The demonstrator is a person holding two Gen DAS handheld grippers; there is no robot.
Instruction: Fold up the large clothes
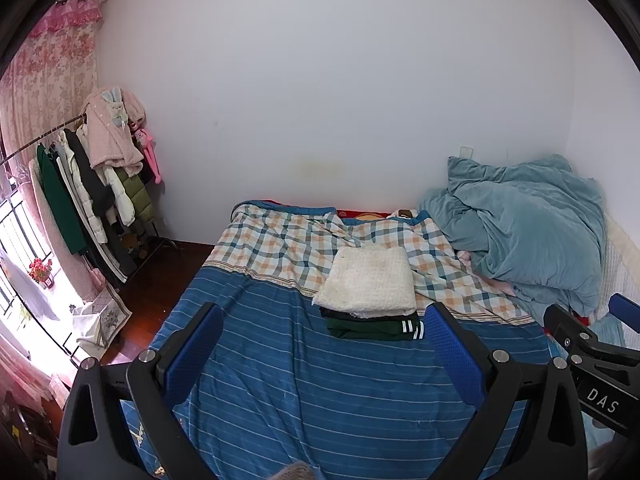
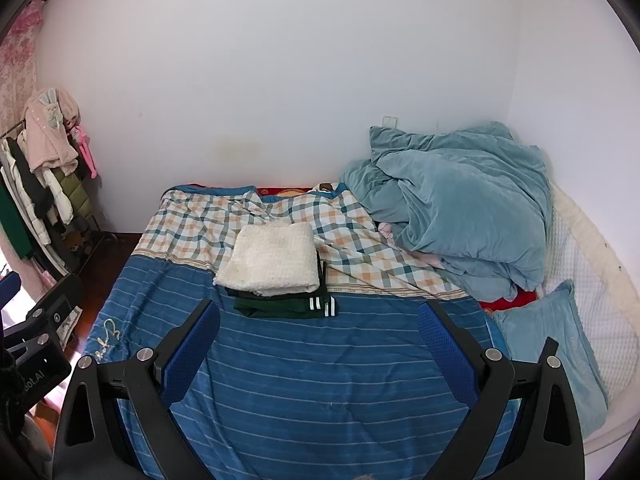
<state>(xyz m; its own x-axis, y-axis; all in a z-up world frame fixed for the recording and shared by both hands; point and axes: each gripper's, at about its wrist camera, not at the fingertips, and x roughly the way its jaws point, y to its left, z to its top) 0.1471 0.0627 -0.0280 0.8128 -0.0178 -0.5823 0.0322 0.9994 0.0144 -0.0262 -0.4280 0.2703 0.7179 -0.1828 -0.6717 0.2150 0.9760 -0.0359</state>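
A stack of folded clothes lies mid-bed: a cream knit garment [image 1: 370,282] [image 2: 270,258] on top, a black layer under it, and a dark green garment with white stripes [image 1: 374,328] [image 2: 286,306] at the bottom. My left gripper [image 1: 324,316] is open and empty, held above the blue striped bedspread [image 1: 320,392] in front of the stack. My right gripper [image 2: 320,312] is open and empty, also above the bedspread [image 2: 320,380], just short of the stack. The right gripper's body shows at the right edge of the left wrist view [image 1: 588,344].
A crumpled teal duvet [image 2: 460,196] is piled at the bed's far right, with a teal pillow [image 2: 552,340] in front. A checked sheet [image 1: 280,240] covers the far half of the bed. A clothes rack with hanging coats [image 1: 92,184] stands left, by a window.
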